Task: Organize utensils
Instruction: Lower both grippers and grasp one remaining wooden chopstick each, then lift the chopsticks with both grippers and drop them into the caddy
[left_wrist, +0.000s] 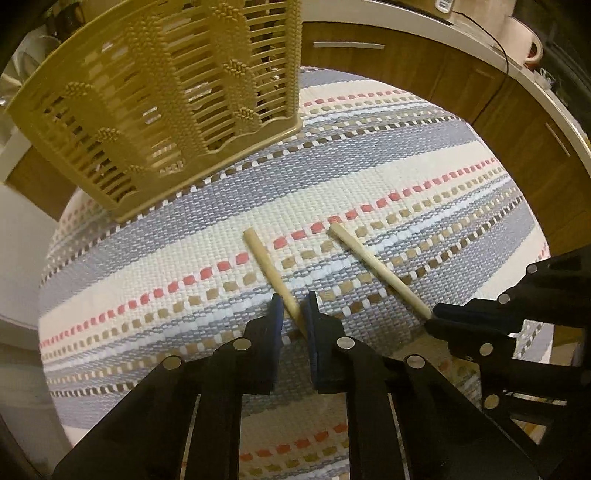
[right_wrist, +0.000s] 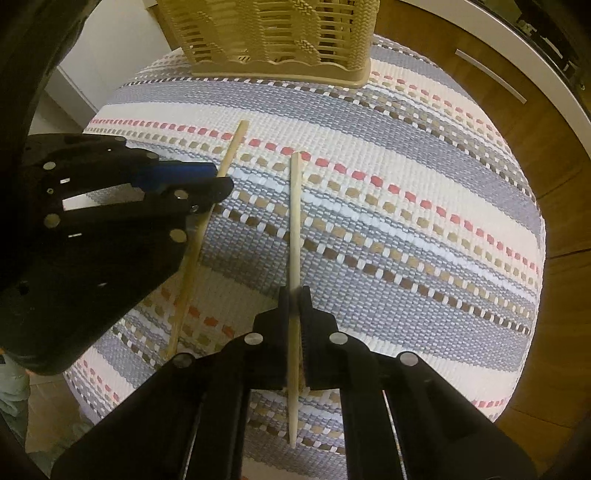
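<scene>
Pale wood: two slim round chopsticks lie on a woven striped cloth (left_wrist: 369, 177) of grey, cream, red and brown bands that covers the surface below. Left wrist view: left gripper (left_wrist: 293, 308) points steeply down, its blue-padded jaws pinching the left chopstick (left_wrist: 267, 262) partway along; blunt end of that stick points toward the tan slatted plastic utensil basket (left_wrist: 155, 96), which stands upright on the cloth's far edge, well apart from both sticks. Right gripper (left_wrist: 430, 320) enters from the right edge, jaws pressed together on the low end of the right chopstick (left_wrist: 373, 264). Only this view shows a pale mug (left_wrist: 524, 40) on a white counter (left_wrist: 424, 26) beyond the wood-fronted cabinets (left_wrist: 461, 88). Right wrist view: right gripper (right_wrist: 294, 293) seen from behind, jaws clamped on its chopstick (right_wrist: 294, 221), and here alone the stick's full length shows, thin tip running back beneath the gripper. Left gripper (right_wrist: 218, 181) comes in from the left, clamped on the other chopstick (right_wrist: 192, 258). Basket (right_wrist: 280, 40): through the slats, dark shapes inside, too blurred to name; cannot tell what it holds.
</scene>
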